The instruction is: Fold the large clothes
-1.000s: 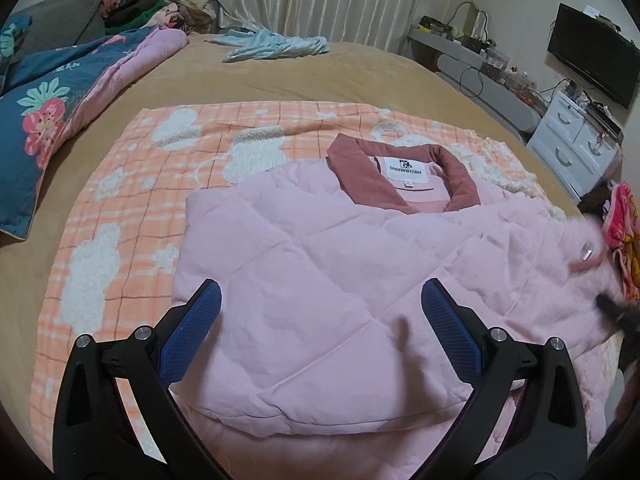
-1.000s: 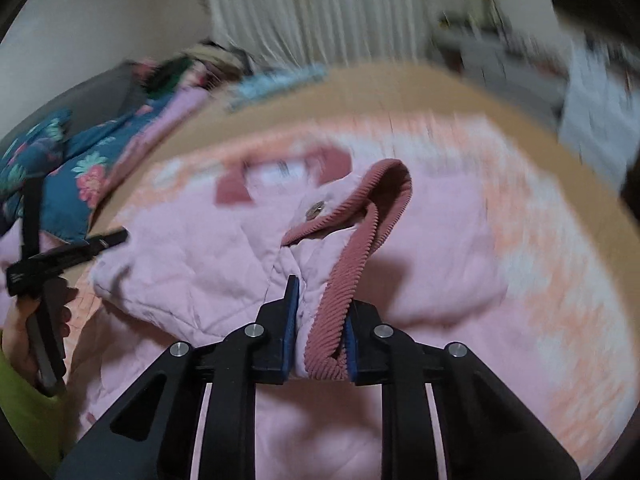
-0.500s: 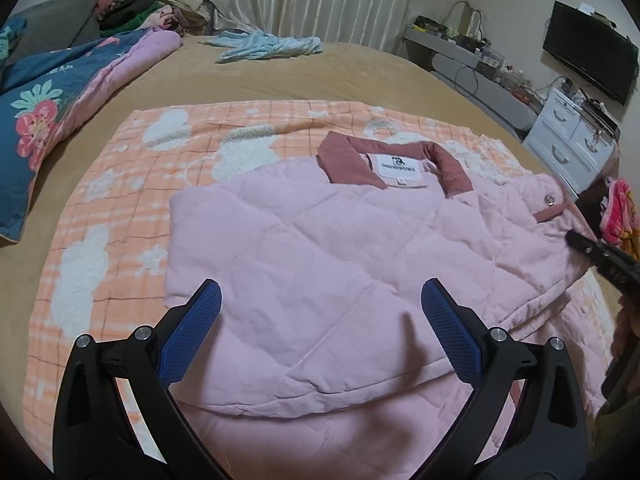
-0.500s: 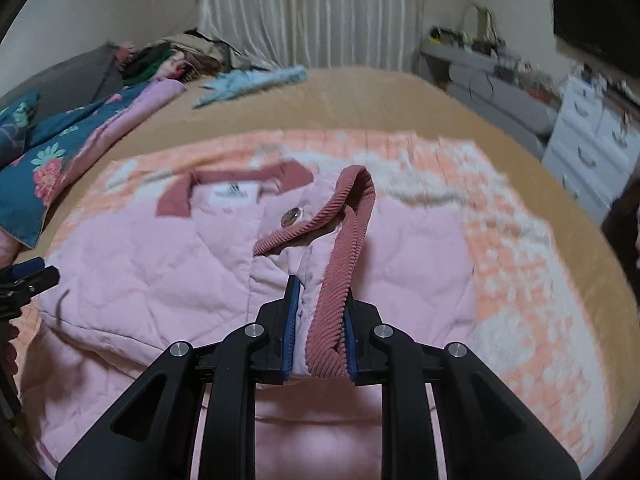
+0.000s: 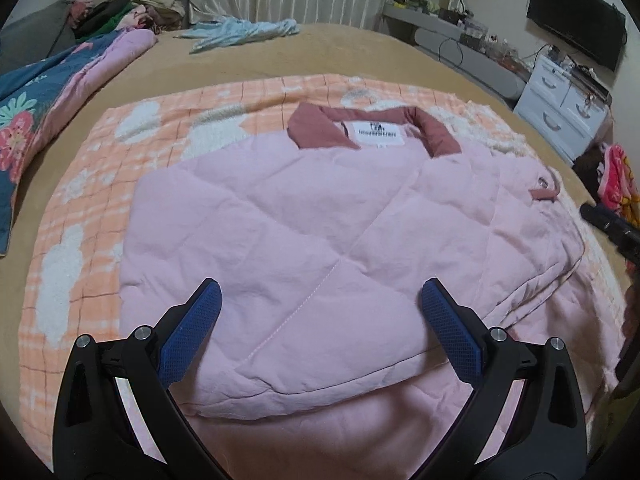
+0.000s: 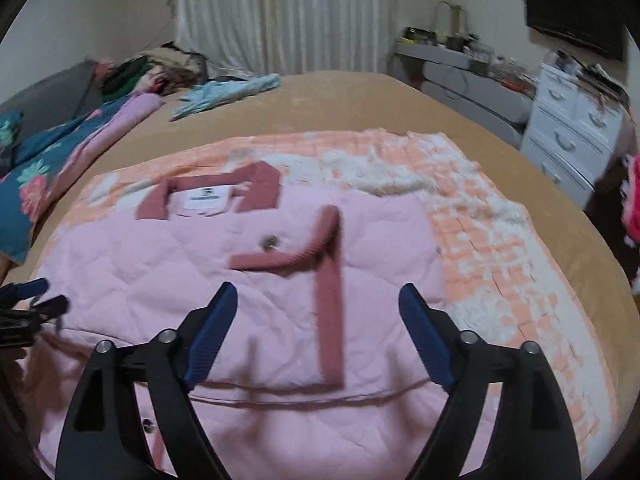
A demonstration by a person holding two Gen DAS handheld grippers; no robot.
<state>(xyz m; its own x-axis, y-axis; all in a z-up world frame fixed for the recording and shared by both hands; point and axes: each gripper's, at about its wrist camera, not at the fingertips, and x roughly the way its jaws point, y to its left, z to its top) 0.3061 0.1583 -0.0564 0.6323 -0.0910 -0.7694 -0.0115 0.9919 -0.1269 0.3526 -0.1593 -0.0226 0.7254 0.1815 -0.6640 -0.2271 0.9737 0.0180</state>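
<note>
A pink quilted jacket point(image 5: 320, 240) with a dark pink collar point(image 5: 372, 128) lies on an orange checked blanket point(image 5: 80, 220) on the bed. Both sleeves are folded in over its body. The right sleeve's ribbed dark pink cuff point(image 6: 328, 280) lies flat on the jacket point(image 6: 180, 280) in the right wrist view. My left gripper point(image 5: 320, 320) is open and empty above the jacket's near left part. My right gripper point(image 6: 318, 320) is open and empty just above the cuff. The right gripper also shows at the right edge of the left wrist view point(image 5: 612, 224).
A tan bedspread point(image 5: 360, 48) covers the bed. A floral quilt point(image 5: 24, 120) lies at the left, a light blue garment point(image 5: 240, 32) at the far end, and a clothes pile point(image 5: 120, 12) behind it. White drawers point(image 6: 572, 132) and a TV point(image 5: 576, 36) stand at the right.
My right gripper has laid the cuff down on the jacket, opened and let go. The sleeve now lies flat. My left gripper has stayed open above the jacket.
</note>
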